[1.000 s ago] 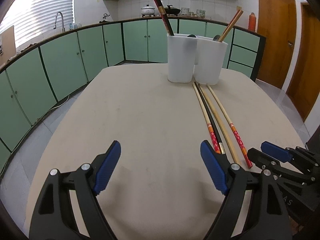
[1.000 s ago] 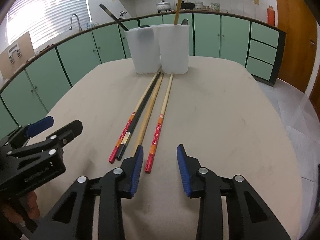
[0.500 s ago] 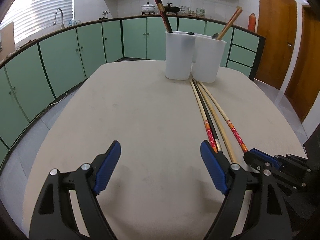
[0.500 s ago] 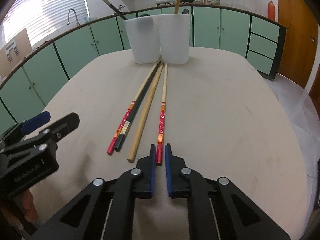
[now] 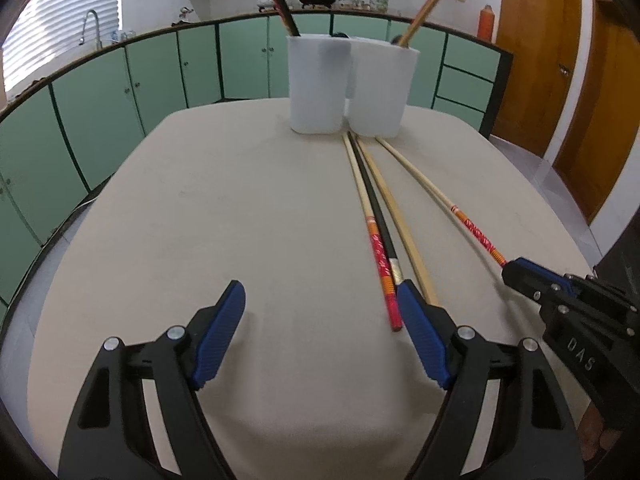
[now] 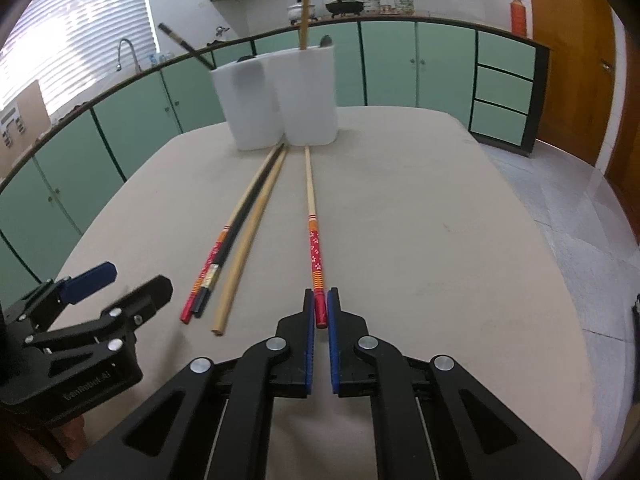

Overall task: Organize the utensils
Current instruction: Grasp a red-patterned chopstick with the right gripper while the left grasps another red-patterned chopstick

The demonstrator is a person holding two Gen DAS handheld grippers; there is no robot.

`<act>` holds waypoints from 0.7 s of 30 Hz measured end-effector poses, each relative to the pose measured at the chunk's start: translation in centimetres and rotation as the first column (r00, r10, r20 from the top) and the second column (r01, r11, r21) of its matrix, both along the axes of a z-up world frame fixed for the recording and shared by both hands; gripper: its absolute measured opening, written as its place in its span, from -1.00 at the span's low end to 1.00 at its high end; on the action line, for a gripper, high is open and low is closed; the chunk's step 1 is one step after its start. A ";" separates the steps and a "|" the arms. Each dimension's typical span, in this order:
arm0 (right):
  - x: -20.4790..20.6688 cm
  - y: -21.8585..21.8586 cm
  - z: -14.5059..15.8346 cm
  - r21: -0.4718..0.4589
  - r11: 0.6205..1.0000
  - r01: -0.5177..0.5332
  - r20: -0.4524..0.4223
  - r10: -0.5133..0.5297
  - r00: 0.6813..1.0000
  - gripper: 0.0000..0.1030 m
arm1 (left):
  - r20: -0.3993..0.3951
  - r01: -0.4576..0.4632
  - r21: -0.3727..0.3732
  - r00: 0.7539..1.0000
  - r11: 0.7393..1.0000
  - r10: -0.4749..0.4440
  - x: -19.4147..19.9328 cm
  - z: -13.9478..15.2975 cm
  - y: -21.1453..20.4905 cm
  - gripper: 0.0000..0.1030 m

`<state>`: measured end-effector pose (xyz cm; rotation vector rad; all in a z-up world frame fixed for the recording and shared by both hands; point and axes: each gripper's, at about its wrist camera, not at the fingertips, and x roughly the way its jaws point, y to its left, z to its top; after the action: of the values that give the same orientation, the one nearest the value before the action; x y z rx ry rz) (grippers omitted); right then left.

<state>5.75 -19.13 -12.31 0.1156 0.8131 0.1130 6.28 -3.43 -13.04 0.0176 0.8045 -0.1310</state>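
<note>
My right gripper is clamped on the red end of the flowered chopstick, blue pads pressed to either side of it; the rest of the stick runs straight away from me across the table, its pale tip just short of the right-hand white holder. My left gripper is empty, with only bare table between its pads; its jaws stand wide and are easing in a little. Just past its right pad lie the other three chopsticks, one red-ended, one black, one plain wood, close together and pointing at the gap between the two holders, the left one standing against the right. Each holder already has a stick or two standing in it

So I judge this the pick-up step: one stick gripped, not yet clearly off the table. Next I'd lift it, tip it upright and drop it tip-first into a holder without knocking either over, probably beside a matching stick
</note>
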 end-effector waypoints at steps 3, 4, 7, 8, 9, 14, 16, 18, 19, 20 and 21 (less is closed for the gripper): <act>0.0 -0.4 0.0 0.003 1.000 0.005 0.002 -0.005 1.000 -0.87 | -0.017 0.008 -0.001 1.000 1.000 -0.008 0.2 -0.3 -0.4 0.47; 0.0 -0.4 0.0 0.004 1.000 0.005 0.003 -0.005 1.000 -0.87 | -0.022 0.008 0.001 1.000 1.000 -0.008 0.3 -0.4 -0.5 0.46; -0.1 -0.3 0.0 0.004 1.000 0.001 0.007 -0.001 1.000 -0.88 | -0.050 0.012 -0.002 0.999 1.000 -0.012 0.7 -0.9 -0.7 0.38; -0.1 -0.3 0.0 0.007 1.000 -0.001 0.007 0.001 1.000 -0.88 | -0.059 0.012 -0.004 0.998 1.000 -0.012 0.8 -1.0 -0.7 0.38; -0.1 -0.3 0.0 0.009 1.000 -0.001 0.008 0.001 1.000 -0.88 | -0.064 0.013 -0.009 0.998 1.000 -0.013 0.8 -1.1 -0.7 0.37; -0.2 -0.3 0.0 0.019 1.000 -0.005 0.008 0.005 1.000 -0.88 | -0.061 0.032 -0.002 0.998 0.999 -0.032 0.7 -1.0 -1.3 0.22; -0.2 -0.3 0.0 0.020 1.000 -0.006 0.009 0.006 1.000 -0.88 | -0.065 0.036 -0.003 0.997 0.999 -0.036 0.7 -1.0 -1.3 -0.03; -0.2 -0.4 0.1 0.021 1.000 -0.007 0.010 0.007 1.000 -0.88 | -0.068 0.025 -0.002 0.997 1.000 -0.025 0.6 -1.0 -1.2 -0.10; -0.2 -0.4 0.1 0.021 1.000 -0.008 0.011 0.008 1.000 -0.88 | -0.067 0.021 -0.008 0.997 1.000 -0.022 0.6 -1.0 -1.0 -0.17; -0.2 -0.4 0.1 0.020 1.000 -0.008 0.011 0.008 1.000 -0.88 | -0.067 0.015 -0.014 0.998 1.000 -0.016 0.7 -1.0 -0.9 -0.20; -0.2 -0.4 0.0 0.020 1.000 -0.009 0.011 0.009 1.000 -0.88 | -0.067 0.009 -0.021 0.998 1.000 -0.011 0.7 -0.9 -0.7 -0.25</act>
<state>5.56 -19.48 -12.27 0.1299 0.8015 0.1299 6.95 -4.14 -13.98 -0.0022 0.8701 -0.1500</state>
